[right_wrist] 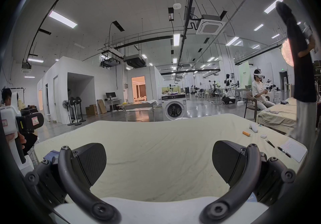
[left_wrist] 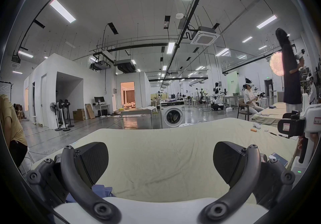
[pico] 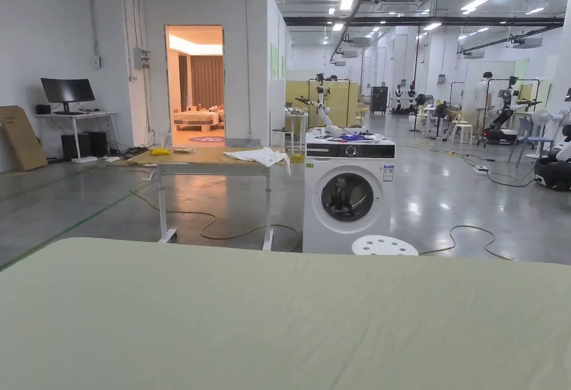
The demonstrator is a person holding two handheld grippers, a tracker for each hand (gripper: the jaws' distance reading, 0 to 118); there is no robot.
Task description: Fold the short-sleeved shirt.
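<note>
Nearest the lens in the left gripper view, just under the left jaw, lies a crumpled bit of blue fabric (left_wrist: 102, 191), which I take to be the short-sleeved shirt; the same blue cloth peeks out beside the left jaw in the right gripper view (right_wrist: 52, 154), bunched at the near left edge of the bed. So little of it is in sight that collar, sleeves and hem cannot be told apart. It looks thin, soft and light, so it should sag and slide easily on the sheet, and it would be best lifted by a seam, at the shoulders or the hem corners, once spread flat, since a pinch in mid-cloth would merely gather folds. The left hand-held gripper (left_wrist: 160, 163) stands with its jaws wide apart and nothing between them; the right hand-held gripper (right_wrist: 159, 163) is likewise spread wide and empty, so folding seems not yet begun. Around them stretches the pale yellow-green bed sheet (pico: 279, 318), lightly creased. Toward the far right of the bed lie a small orange cylinder (right_wrist: 246, 134), a white remote-like object (right_wrist: 253, 127), dark pens (right_wrist: 284, 152) and a sheet of white paper (right_wrist: 293, 149). Beyond the bed stand a round white perforated stool (pico: 385, 246), a white front-loading washing machine (pico: 348, 193) and a wooden-topped desk (pico: 195, 157) carrying white cloth.
</note>
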